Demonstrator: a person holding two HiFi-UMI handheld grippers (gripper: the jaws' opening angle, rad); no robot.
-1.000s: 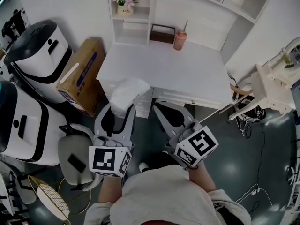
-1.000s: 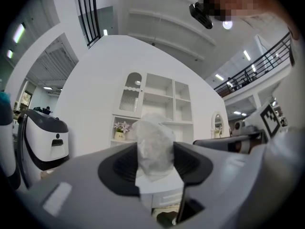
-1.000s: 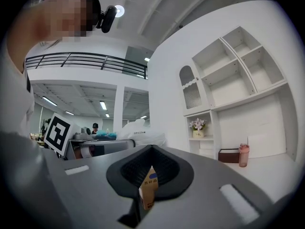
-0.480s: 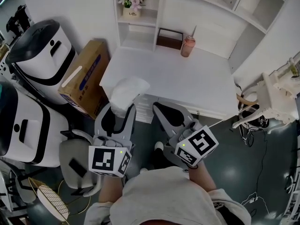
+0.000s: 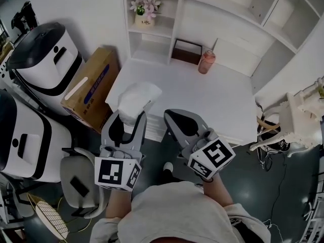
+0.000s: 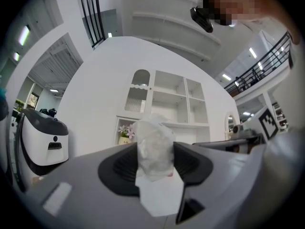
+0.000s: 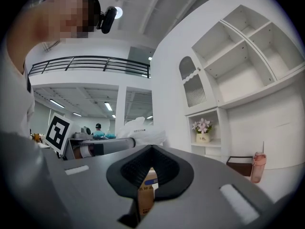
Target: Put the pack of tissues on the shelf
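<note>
You've been walking in. Over the last second the desk and the shelf unit at its back have slid down the head view toward you, while both grippers have kept their places in the picture. That's an approach, then, not a reach, and the carry looks about half done.

The pack of tissues hasn't budged in your left gripper. The jaws stand partway closed and clamped on it, as they did a second ago. In the left gripper view the dark pads press it from both sides. The crinkled wrapper stands up between them and pokes out past the tips, with a flap hanging below. It looks like a soft grip, so I'd expect the pack to sag a little when you tip it.

Your right gripper has its jaws together with nothing in them.

The pack hangs over the desk's near left corner, still well apart from the shelf. The open compartment under the flower pot lies straight ahead of it and looks like the likeliest landing spot.
</note>
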